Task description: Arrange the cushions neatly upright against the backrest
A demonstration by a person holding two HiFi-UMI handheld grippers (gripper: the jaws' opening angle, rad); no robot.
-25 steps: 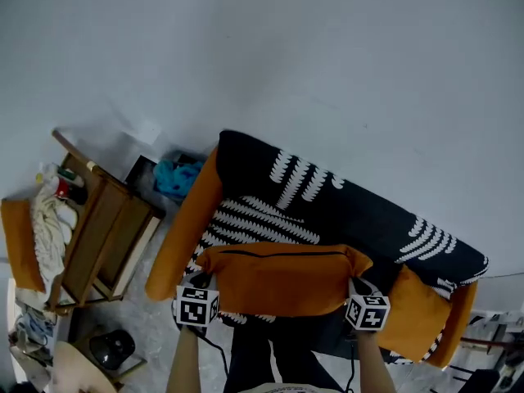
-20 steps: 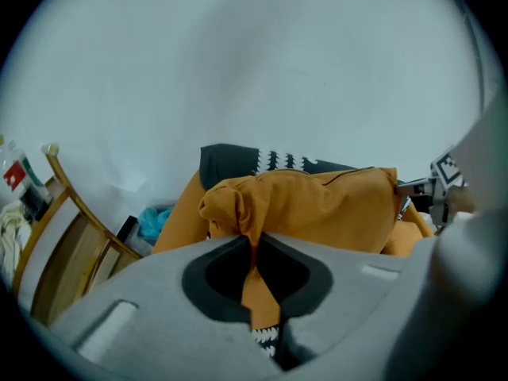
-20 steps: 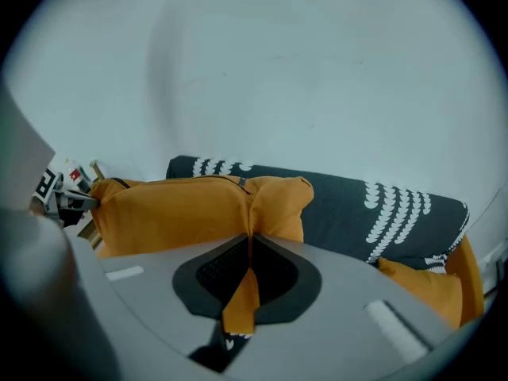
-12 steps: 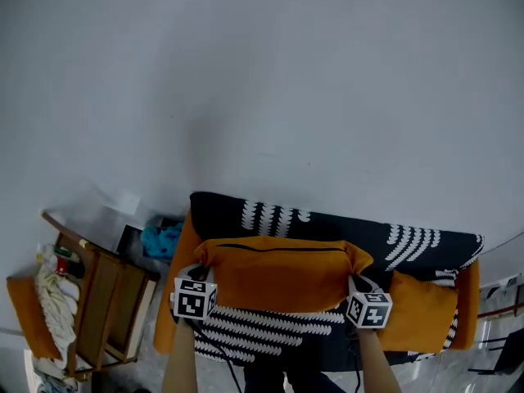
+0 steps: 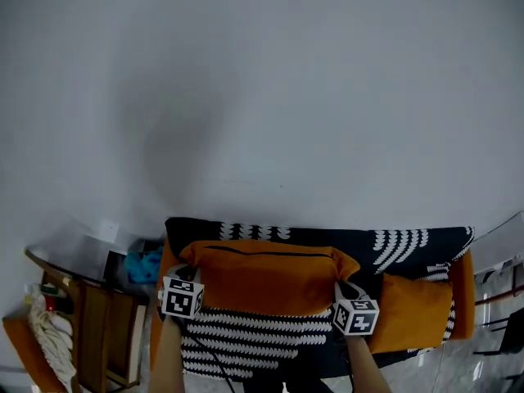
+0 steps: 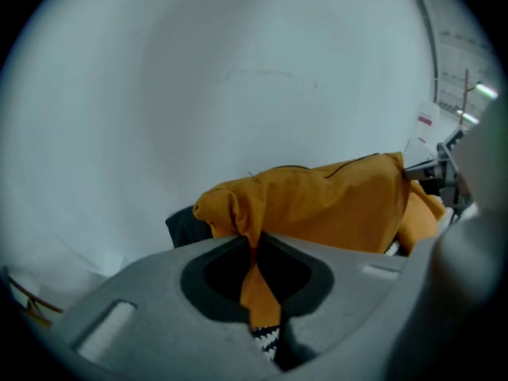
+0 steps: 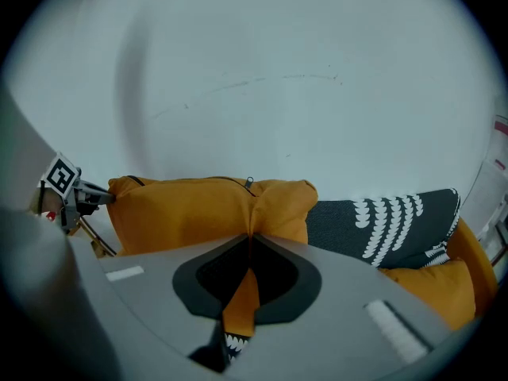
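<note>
The big orange cushion [image 5: 262, 277] is held up long-ways across the sofa [image 5: 246, 346], in front of the backrest [image 5: 401, 241]. Its top edge runs close to the top edge of the backrest. I cannot tell if the two touch.

The left tool [image 5: 187, 268] is clamped on the cushion's left corner. The right tool [image 5: 341, 288] is clamped on its right corner. Each one has a fold of orange cloth pinched tight between its jaws.

The cushion's left end sits near the sofa's orange left arm [image 5: 159, 318]. Its right end is just beside a smaller orange cushion [image 5: 413, 301], which leans at the right end of the sofa by the right arm [image 5: 463, 293]. The right tool is in the narrow gap between the two cushions. Under the held cushion, the seat with its white leaf pattern lies open along the front edge. A white wall [image 5: 262, 97] stands behind the sofa.

Only the head view shows what is left of the sofa: a wooden rack [image 5: 94, 326] and a blue thing [image 5: 146, 264] between the rack and the sofa's arm.

Only the right gripper view shows the small zipper pull [image 7: 249, 182] on the cushion's top edge. It also shows the marker cube [image 7: 60, 176] of the left tool at the far end of the cushion.

The left gripper view shows the bunched left corner up close.
</note>
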